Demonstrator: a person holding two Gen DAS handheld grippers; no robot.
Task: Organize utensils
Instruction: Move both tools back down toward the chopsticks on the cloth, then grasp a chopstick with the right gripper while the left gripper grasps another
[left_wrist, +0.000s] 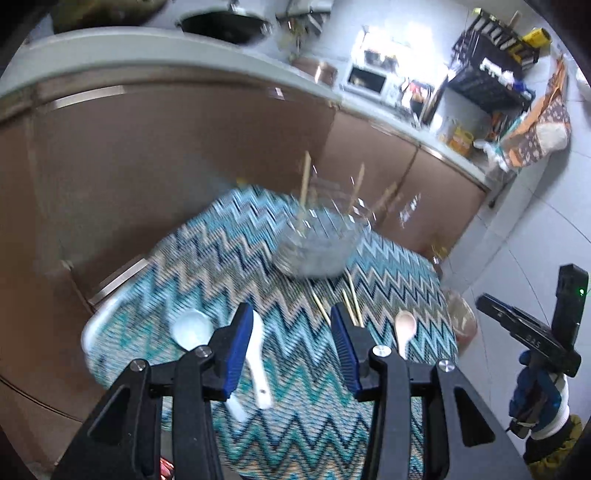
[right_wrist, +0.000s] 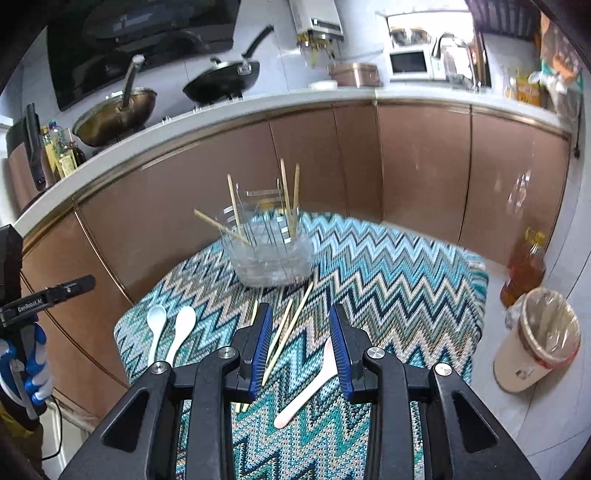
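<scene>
A clear holder (right_wrist: 269, 254) with several chopsticks standing in it sits at the far side of a zigzag-cloth table (right_wrist: 388, 273); it shows blurred in the left wrist view (left_wrist: 317, 240). Loose chopsticks (right_wrist: 291, 328) lie in front of it. Two white spoons (right_wrist: 173, 332) lie at the left, a pinkish spoon (right_wrist: 310, 384) at the right. My right gripper (right_wrist: 299, 343) is open and empty above the loose chopsticks and pinkish spoon. My left gripper (left_wrist: 291, 350) is open and empty; white spoons (left_wrist: 258, 362) lie by its left finger, the pinkish spoon (left_wrist: 404, 330) right of it.
Brown cabinets (right_wrist: 332, 162) with a white counter stand behind the table, with pans (right_wrist: 221, 81) and a microwave (right_wrist: 408, 62) on top. An oil bottle (right_wrist: 524, 269) and a lined bin (right_wrist: 543, 339) stand on the floor at the right.
</scene>
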